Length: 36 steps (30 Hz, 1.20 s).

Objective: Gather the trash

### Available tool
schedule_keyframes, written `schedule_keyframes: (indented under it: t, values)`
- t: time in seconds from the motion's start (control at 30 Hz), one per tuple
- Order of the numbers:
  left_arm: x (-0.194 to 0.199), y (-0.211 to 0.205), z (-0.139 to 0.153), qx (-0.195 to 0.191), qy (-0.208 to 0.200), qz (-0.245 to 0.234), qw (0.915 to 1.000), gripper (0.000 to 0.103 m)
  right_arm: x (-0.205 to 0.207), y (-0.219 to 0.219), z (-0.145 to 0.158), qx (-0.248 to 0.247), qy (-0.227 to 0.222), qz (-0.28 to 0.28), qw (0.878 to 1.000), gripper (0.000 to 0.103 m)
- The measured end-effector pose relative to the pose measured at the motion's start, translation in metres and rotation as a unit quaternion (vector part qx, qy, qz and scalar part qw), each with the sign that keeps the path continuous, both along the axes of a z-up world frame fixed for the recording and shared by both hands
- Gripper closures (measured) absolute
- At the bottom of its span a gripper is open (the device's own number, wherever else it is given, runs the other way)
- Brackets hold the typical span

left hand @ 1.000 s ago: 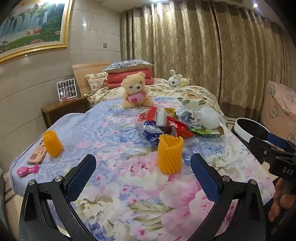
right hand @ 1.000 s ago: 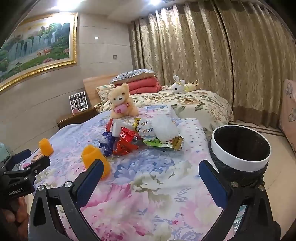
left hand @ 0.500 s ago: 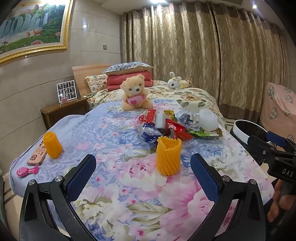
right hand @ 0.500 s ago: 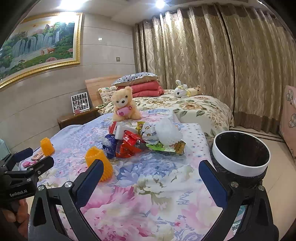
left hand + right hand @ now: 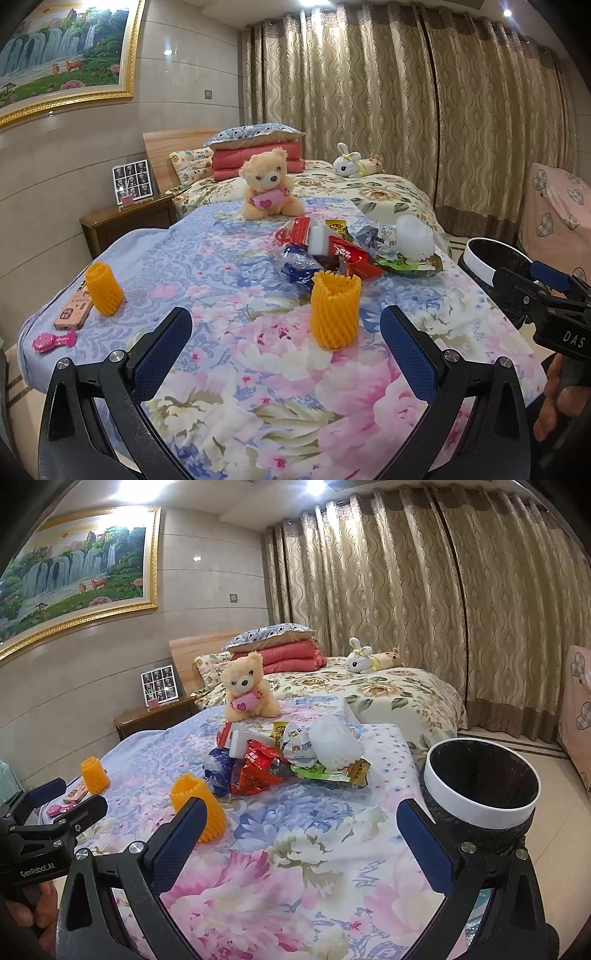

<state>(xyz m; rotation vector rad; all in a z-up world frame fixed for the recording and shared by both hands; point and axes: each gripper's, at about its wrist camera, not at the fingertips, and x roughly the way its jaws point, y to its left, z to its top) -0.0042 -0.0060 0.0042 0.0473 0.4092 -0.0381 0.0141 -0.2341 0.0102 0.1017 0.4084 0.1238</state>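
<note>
A pile of snack wrappers (image 5: 343, 254) and a white foam net (image 5: 413, 240) lies mid-bed; the pile also shows in the right wrist view (image 5: 280, 760). An orange foam net (image 5: 334, 310) stands just ahead of my open, empty left gripper (image 5: 288, 343). A second orange net (image 5: 103, 288) stands at the left. My right gripper (image 5: 301, 838) is open and empty above the bedspread, with the near orange net (image 5: 199, 812) by its left finger. A black bin with a white rim (image 5: 480, 786) stands beside the bed on the right.
A teddy bear (image 5: 267, 188) sits behind the pile. A phone (image 5: 74, 308) and a pink toy (image 5: 53, 339) lie at the bed's left edge. A nightstand (image 5: 125, 221) with a photo frame stands at the left. A second bed with a rabbit toy (image 5: 354, 162) is behind.
Both grippers have tilted slightly upward, so the bed and trash sit lower in both views. Both stay open. Nothing on the bed has moved.
</note>
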Motion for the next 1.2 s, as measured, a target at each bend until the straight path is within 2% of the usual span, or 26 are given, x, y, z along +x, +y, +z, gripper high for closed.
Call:
schedule_keyframes:
  t: [1.2]
  values:
    - [-0.0021,-0.0003,-0.0008,-0.002,-0.001,-0.002,1.0,0.0,0.0006,0.0051,0.0015,-0.004,0.001,0.004,1.0,0.0]
